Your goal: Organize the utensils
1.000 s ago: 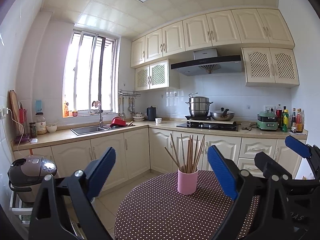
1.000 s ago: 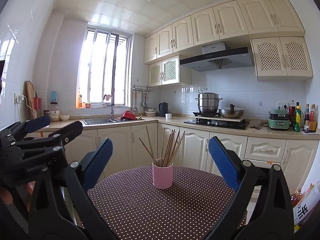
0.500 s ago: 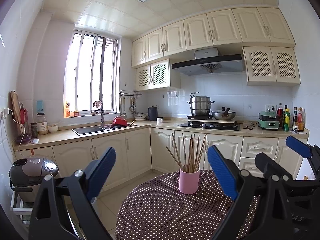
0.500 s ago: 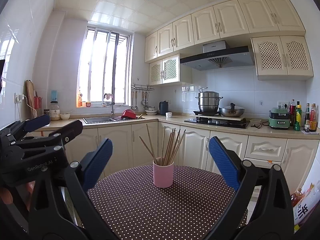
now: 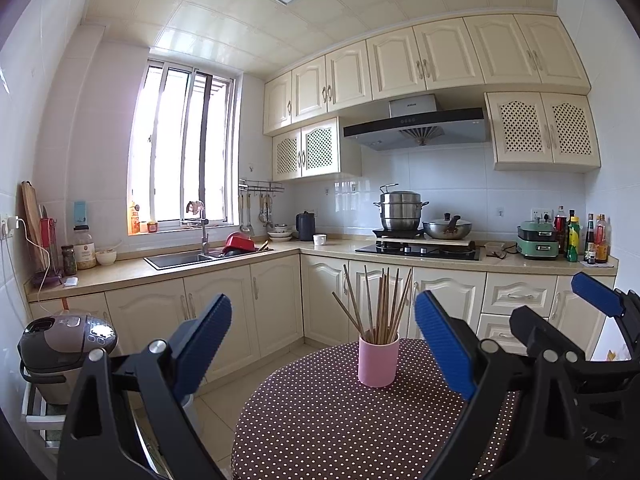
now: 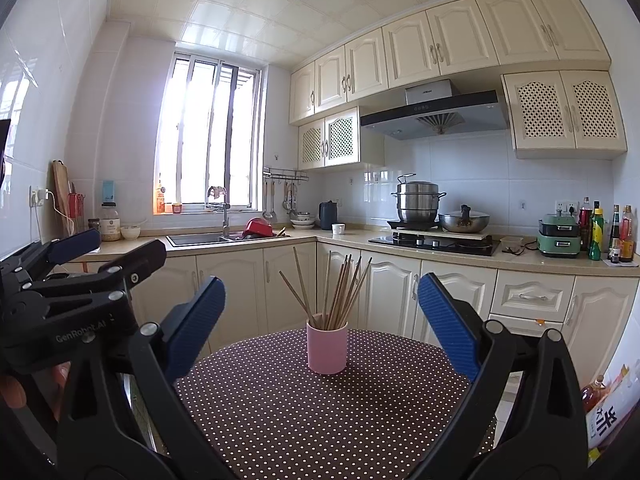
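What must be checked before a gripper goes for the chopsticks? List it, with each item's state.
1. Left gripper open and holding nothing: ok.
2. Right gripper open and holding nothing: ok.
3. Pink cup upright on the dotted table: ok.
4. Chopsticks in the cup, tops fanned apart enough to single one out: ok.
5. Path from either gripper to the cup free of other things: ok.
6. A place to put the chopsticks: cannot tell, none shows on the table.
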Motion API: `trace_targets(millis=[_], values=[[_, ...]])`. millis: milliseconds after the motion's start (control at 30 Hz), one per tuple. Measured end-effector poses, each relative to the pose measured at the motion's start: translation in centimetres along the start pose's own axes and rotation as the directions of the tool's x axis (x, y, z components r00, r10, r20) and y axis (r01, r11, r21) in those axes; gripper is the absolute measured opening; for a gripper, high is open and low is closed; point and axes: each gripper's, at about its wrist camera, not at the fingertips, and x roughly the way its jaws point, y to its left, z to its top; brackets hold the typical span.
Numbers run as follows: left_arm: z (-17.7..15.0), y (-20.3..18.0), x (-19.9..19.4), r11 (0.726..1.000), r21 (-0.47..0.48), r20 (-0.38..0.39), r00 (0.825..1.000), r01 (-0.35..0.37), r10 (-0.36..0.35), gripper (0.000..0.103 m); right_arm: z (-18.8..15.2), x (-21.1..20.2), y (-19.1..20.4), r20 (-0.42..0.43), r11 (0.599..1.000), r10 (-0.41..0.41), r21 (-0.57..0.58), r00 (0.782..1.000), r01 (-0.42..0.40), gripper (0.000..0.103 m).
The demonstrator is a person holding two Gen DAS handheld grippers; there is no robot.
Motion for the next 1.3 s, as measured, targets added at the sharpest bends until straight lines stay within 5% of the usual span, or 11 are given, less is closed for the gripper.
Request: trace_targets(millis=[1300], values=[[-0.33,-0.37,0.24,1.0,0.007,-0.011,1.0,-0.005,0.006,0.091,-0.42,0.26,-0.22,-0.014,1.0,0.004,0.011,1.0,-0.004,0.095]])
